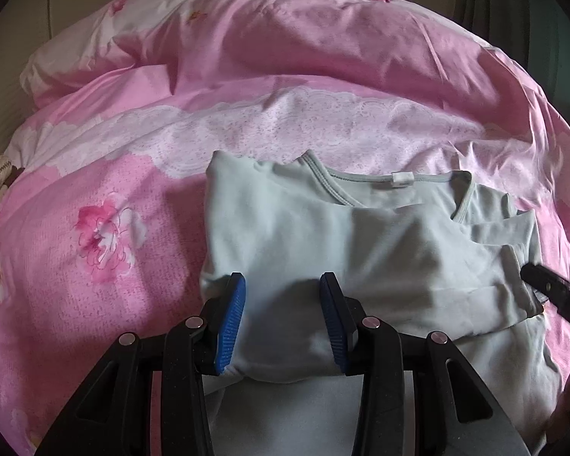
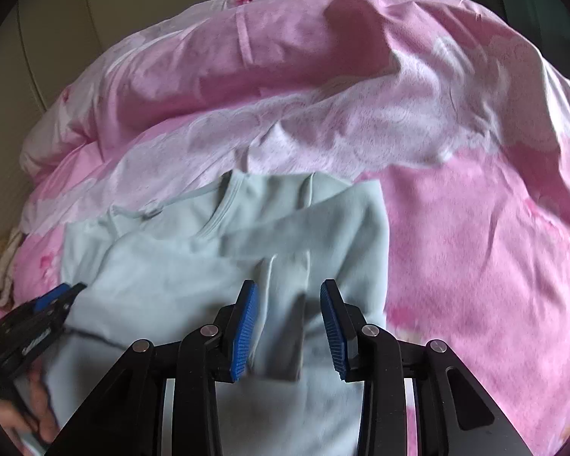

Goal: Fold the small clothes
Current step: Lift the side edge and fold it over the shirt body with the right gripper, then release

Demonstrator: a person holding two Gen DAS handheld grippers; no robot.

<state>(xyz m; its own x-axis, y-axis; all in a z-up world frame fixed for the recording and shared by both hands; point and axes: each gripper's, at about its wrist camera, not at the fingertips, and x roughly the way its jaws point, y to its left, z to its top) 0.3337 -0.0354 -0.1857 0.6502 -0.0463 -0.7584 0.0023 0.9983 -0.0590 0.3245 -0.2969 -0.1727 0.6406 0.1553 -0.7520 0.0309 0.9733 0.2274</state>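
Lying limp and light, the shirt (image 1: 361, 250) bunches in the clenched left gripper (image 1: 283, 323); the right gripper (image 2: 288, 328) stands released, so grab hems.

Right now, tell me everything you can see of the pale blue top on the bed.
The pale blue top is a soft, stretchy-looking knit with a banded neckline and a small white tag at the collar. It lies partly folded on the pink floral duvet, sides turned in over the front, collar end farthest from the cameras. A bunch of its near fabric sits between the left gripper's jaws. The right gripper is open over a raised fold.
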